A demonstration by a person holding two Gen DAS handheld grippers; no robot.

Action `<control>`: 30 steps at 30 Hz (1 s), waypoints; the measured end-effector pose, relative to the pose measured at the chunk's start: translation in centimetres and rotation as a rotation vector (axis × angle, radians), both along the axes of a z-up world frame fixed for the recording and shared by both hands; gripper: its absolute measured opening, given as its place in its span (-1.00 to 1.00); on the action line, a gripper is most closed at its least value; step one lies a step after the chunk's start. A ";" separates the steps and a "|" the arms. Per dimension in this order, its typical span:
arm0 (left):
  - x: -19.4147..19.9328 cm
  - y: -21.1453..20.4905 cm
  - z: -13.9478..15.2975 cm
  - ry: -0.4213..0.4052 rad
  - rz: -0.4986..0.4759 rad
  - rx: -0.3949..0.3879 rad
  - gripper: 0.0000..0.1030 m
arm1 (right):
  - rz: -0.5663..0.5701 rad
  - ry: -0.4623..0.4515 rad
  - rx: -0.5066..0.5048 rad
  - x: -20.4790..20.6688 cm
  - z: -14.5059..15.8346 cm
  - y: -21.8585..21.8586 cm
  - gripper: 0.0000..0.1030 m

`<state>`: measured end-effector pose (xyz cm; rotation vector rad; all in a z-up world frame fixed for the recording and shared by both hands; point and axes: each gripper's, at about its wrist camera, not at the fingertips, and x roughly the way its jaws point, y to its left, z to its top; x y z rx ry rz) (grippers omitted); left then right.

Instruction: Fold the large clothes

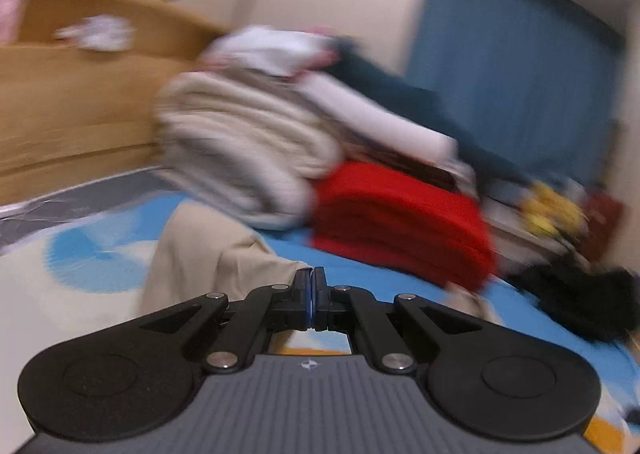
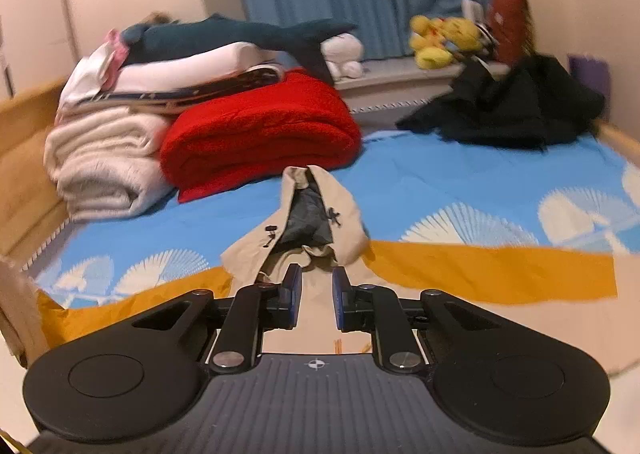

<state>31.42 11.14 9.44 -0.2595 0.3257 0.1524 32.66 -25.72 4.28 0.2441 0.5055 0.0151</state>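
A beige coat (image 2: 312,213) with a dark lining lies bunched on the blue, white and orange bedspread (image 2: 460,181). My right gripper (image 2: 317,278) is open just in front of the coat's near edge, with nothing between its pads. In the blurred left wrist view my left gripper (image 1: 312,274) is shut on a fold of the beige coat (image 1: 208,254), which hangs raised to the left of the fingers.
A folded red blanket (image 2: 260,129) and cream blanket (image 2: 104,165) are stacked by the wooden bed frame (image 2: 24,157), with a plush shark (image 2: 224,37) on top. A black garment (image 2: 516,101) lies at the far right. Yellow plush toys (image 2: 444,37) sit on the windowsill.
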 end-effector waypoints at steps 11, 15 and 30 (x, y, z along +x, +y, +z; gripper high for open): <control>2.5 -17.7 -8.2 0.292 -0.655 0.064 -0.32 | -0.092 0.063 -0.028 -0.3 -2.6 -3.4 -0.65; 6.4 -12.3 -8.9 0.382 -0.383 -0.020 -0.32 | -0.097 0.076 -0.031 0.9 -3.6 -3.6 -0.64; 9.9 -5.8 -12.0 0.624 -0.061 -0.160 -0.25 | 0.201 0.250 -0.175 6.3 -10.4 5.9 -0.27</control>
